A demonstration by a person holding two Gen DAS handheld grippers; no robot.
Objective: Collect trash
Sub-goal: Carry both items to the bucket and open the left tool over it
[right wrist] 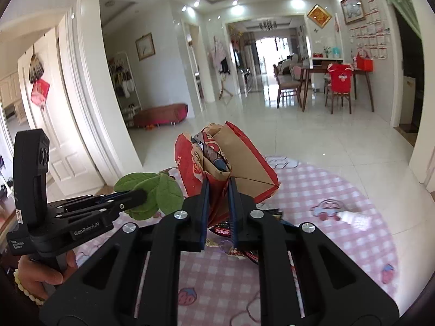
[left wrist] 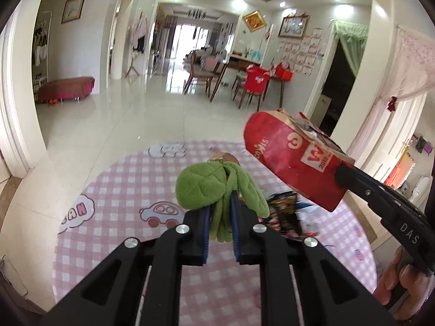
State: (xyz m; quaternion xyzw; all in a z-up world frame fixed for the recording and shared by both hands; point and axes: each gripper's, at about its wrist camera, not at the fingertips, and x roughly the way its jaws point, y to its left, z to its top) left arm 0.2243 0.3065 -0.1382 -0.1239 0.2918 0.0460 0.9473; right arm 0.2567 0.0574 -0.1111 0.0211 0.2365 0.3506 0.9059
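A round table (left wrist: 114,190) with a pink checked cloth fills the lower half of both views, and it is over this surface that both tools are held. At the right of the left wrist view a red paper bag (left wrist: 288,160) is held aloft, tilted with its mouth toward the upper right of the frame; in the right wrist view the same bag sits at centre, its brown interior open and wrappers already visible inside. It is judged to be kept raised and open so that trash can be dropped in.

The right gripper (right wrist: 218,187) is clamped narrowly on the bag's lower edge, its fingers pointing up and away across the table; the holding hand (left wrist: 402,279) is seen at the lower right of the left wrist view.

At the centre of the left wrist view a green leafy thing (left wrist: 206,187), plush-looking there and like flat leaves in the other view, is pinched at its stem end by the left gripper (left wrist: 220,209), whose blue pads are drawn close together. It is held just left of the bag, apparently for insertion.

Below the bag, dark snack wrappers (left wrist: 285,212) lie uncollected on the cloth, and a small white bottle (right wrist: 353,217), blurred, lies at the right of the right wrist view.
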